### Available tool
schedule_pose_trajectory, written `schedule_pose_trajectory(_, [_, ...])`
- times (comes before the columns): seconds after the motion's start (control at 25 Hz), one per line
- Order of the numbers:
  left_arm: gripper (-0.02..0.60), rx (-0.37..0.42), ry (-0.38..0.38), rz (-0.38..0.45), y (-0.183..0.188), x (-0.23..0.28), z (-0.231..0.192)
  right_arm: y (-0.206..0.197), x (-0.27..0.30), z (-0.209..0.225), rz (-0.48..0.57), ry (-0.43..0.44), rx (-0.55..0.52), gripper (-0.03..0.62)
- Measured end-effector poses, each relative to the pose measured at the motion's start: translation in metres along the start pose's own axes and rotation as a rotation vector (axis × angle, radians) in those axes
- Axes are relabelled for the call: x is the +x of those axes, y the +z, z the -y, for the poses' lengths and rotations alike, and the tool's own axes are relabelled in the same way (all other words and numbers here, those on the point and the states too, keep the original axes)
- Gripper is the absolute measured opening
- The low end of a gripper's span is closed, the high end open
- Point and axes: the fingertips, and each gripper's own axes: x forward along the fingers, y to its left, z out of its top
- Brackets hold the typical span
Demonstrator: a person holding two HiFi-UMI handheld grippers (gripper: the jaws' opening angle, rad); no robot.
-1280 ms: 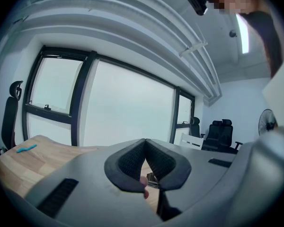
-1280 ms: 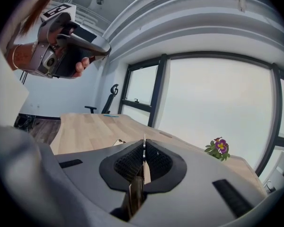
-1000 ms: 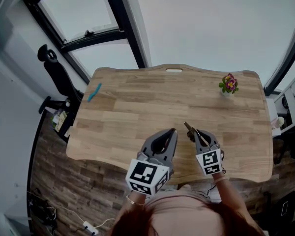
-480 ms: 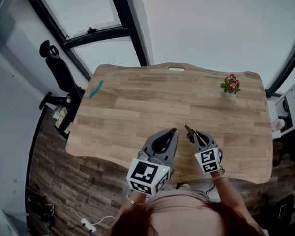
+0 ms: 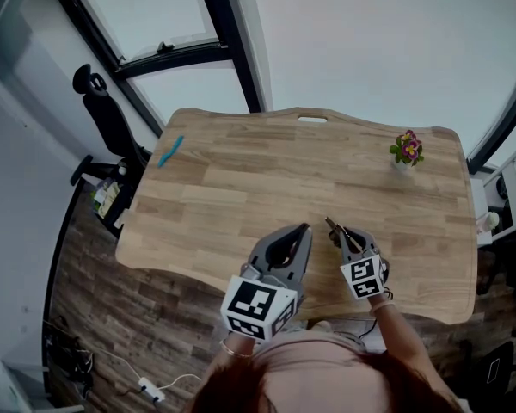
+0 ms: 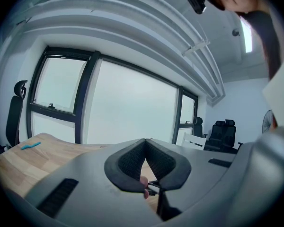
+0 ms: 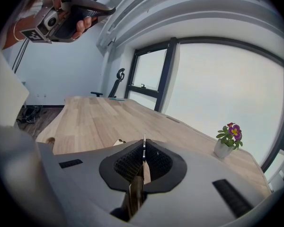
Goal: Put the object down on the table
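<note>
Both of my grippers hang over the near edge of a light wooden table (image 5: 241,188), as the head view shows. My right gripper (image 5: 342,233) is clamped on the object (image 5: 332,226), a thin, flat, dark-brown piece whose tip sticks out ahead of the jaws toward the middle of the table.

In the right gripper view the object (image 7: 134,193) stands edge-on between the black ribbed pads. The right gripper (image 7: 144,142) has its jaws pressed against both faces of it, with no room to spare. I cannot tell what kind of thing the object is, nor whether its tip touches the tabletop (image 7: 94,117).

My left gripper (image 5: 303,229) sits just beside the right one, a little nearer to me. It points the same way across the table. In the left gripper view the left gripper (image 6: 146,140) has its jaw tips meeting, with nothing between them.

A small potted plant with purple and yellow flowers (image 5: 404,149) stands near the far right corner of the table, well apart from both grippers. It shows again in the right gripper view (image 7: 230,138). A small turquoise item (image 5: 170,151) lies near the far left edge. A black office chair (image 5: 103,123) stands beyond that edge, by the dark-framed windows (image 5: 168,37).
</note>
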Motion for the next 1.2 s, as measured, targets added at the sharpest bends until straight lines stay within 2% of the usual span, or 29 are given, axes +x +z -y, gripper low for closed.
schedule_pose_trajectory(1.2, [0.002, -0.013, 0.012, -0.015, -0.006, 0.002, -0.003, -0.034, 0.003, -0.016, -0.065, 0.040, -0.033, 0.005])
